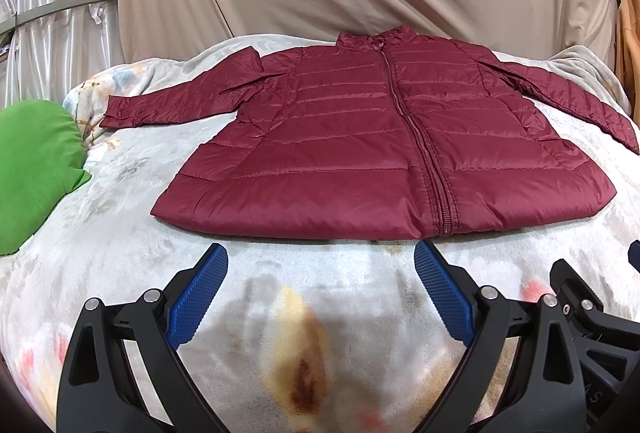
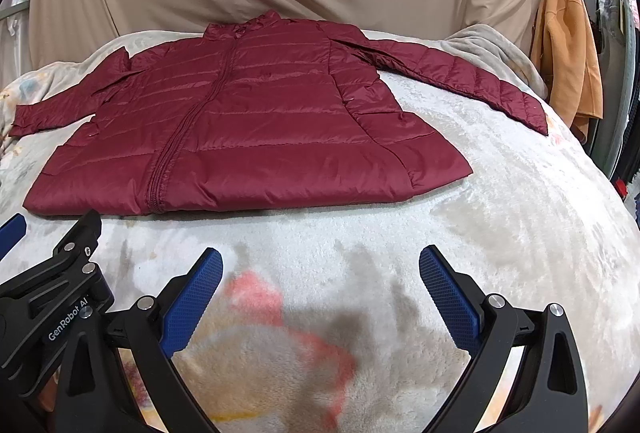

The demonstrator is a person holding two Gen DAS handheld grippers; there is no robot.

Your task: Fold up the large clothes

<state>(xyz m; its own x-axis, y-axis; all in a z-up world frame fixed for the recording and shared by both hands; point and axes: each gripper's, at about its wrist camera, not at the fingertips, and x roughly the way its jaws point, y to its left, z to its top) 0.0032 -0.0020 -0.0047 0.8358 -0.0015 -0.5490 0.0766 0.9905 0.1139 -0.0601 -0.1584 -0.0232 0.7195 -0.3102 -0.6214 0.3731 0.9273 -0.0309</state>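
Two black grippers with blue ribbed pads hover side by side over a pale fleecy printed blanket [image 1: 120, 233], the left gripper [image 1: 320, 265] and the right gripper [image 2: 320, 267] both spread wide, holding nothing. Just ahead of their fingertips lies a zipped, quilted maroon puffer jacket [image 1: 360, 137], flat, front up, sleeves spread out, hem nearest the pads. Off to the left, a green cloth bundle [image 1: 36, 169] is cut off by the frame edge; beyond the right sleeve hangs an orange garment [image 2: 568, 49].

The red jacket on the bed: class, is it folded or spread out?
Spread out. The jacket lies flat, zipped, front up on the blanket, both sleeves stretched sideways; no part is folded over yet.
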